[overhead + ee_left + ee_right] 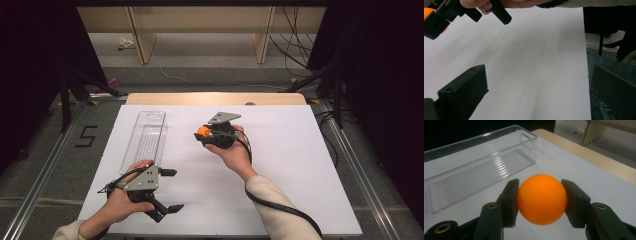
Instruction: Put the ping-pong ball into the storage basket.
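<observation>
An orange ball (541, 198) is pinched between the two black pads of my right gripper (202, 134), which is shut on it and held a little above the white table top (280, 165), near the middle. In the left gripper view the ball (428, 12) peeks out orange at the top left, inside those jaws. A long clear plastic tray (145, 137) lies empty on the left of the table, to the left of the ball. My left gripper (172, 190) rests near the front left edge, pointing right, its jaws wide open with nothing between them.
The white sheet covers a wooden table (215, 98) whose far edge shows as a tan strip. Black stands (70, 90) and cables (295, 45) sit on the floor beyond and beside the table. A cable (280, 207) trails from the right gripper along the sleeve.
</observation>
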Demonstrator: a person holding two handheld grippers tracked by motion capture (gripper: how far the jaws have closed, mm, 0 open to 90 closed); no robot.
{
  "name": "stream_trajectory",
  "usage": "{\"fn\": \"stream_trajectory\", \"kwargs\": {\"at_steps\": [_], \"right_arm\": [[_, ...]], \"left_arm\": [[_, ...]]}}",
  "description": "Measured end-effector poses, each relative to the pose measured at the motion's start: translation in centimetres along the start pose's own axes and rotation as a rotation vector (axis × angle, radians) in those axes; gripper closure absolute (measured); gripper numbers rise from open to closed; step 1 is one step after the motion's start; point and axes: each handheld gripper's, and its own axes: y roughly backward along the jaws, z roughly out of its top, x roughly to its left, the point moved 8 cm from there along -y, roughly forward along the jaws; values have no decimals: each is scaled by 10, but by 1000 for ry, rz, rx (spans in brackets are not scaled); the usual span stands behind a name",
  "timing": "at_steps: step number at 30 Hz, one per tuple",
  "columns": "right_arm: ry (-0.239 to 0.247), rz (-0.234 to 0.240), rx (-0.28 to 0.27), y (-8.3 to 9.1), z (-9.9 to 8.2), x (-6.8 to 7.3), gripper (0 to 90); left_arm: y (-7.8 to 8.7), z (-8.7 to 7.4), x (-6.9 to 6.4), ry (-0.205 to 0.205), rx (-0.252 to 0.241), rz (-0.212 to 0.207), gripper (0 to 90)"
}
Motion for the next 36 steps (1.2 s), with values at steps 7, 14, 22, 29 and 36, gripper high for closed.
{"fn": "stream_trajectory", "kwargs": {"at_steps": [7,14,22,29,36], "right_arm": [[8,6,-4,0,3,4,515],[16,15,-13,0,6,8,515],[25,26,-18,-1,11,14,515],[32,32,-23,-2,14,18,515],[35,38,-21,-2,15,21,516]], "left_arm": [[0,0,0,-1,1,0,7],[0,0,0,-1,0,1,7],[0,0,0,2,-1,2,7],[0,0,0,1,-1,2,7],[0,0,0,0,-2,2,7]]}}
